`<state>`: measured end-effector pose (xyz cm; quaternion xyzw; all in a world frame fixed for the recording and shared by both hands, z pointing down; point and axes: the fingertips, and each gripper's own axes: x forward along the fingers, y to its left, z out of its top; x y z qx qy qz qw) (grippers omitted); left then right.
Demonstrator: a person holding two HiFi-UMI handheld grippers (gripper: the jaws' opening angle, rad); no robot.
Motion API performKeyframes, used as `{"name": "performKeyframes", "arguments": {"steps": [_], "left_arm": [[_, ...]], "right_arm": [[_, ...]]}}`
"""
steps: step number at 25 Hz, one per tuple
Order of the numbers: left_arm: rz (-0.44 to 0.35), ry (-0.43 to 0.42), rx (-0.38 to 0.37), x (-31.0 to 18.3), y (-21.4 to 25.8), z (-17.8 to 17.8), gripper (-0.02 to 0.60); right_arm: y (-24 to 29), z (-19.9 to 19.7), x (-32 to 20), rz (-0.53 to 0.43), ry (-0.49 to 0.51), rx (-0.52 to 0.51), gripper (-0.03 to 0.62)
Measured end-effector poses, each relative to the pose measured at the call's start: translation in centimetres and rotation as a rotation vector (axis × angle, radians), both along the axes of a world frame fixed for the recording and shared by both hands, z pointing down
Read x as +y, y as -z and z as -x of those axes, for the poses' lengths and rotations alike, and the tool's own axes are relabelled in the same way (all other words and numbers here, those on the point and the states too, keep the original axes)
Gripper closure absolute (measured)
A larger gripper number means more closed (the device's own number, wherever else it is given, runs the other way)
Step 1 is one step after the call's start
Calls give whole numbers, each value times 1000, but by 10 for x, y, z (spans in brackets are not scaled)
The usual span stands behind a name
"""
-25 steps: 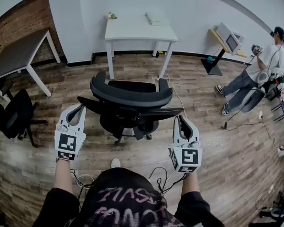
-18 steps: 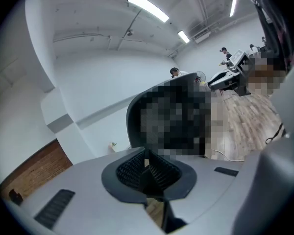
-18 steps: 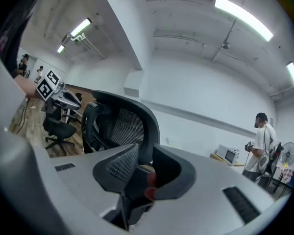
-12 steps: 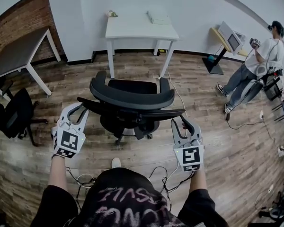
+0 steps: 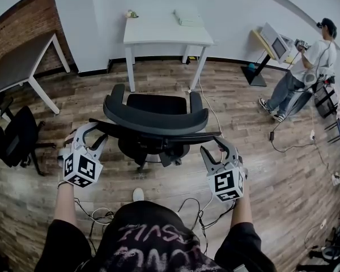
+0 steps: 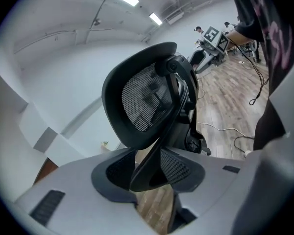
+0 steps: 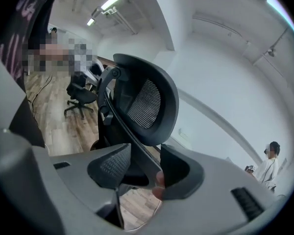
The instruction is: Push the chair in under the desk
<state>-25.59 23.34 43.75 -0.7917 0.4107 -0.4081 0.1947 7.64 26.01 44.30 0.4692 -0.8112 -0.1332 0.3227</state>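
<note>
The black mesh office chair [image 5: 156,120] stands in front of me, its back toward me and its seat facing the white desk [image 5: 167,30] by the far wall. A thin black frame bar sticks out from each side of the backrest. My left gripper [image 5: 89,130] is at the left bar [image 5: 99,122] and my right gripper [image 5: 215,143] at the right bar [image 5: 207,135]. Both have just been opening. In the left gripper view the left gripper [image 6: 149,173] straddles the bar below the backrest [image 6: 147,99], not clamped. In the right gripper view the right gripper [image 7: 142,168] does likewise under the backrest [image 7: 147,102].
A second black chair [image 5: 17,137] and a grey table [image 5: 17,61] stand at the left. A person [image 5: 303,67] stands at the right near a screen on a stand [image 5: 272,44]. Cables [image 5: 198,208] lie on the wooden floor by my feet. A white box [image 5: 187,20] lies on the desk.
Both grippers have sunk a little and rolled, and their jaws went from shut to open. The chair's side bars now lie between the jaws. The person at the right has walked further off.
</note>
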Motion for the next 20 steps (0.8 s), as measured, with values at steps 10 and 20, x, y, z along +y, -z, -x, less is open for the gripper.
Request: {"name": "performKeyframes", "arguments": {"steps": [10,20], "left_arm": [[50,-68,-189,-15,-22,-5,385],[96,-100,-267,-28,-47,-6,377]], "right_arm": [[-25,-3,-23,6,49,318,401],[-37,4,-33,54,90,342,408]]}}
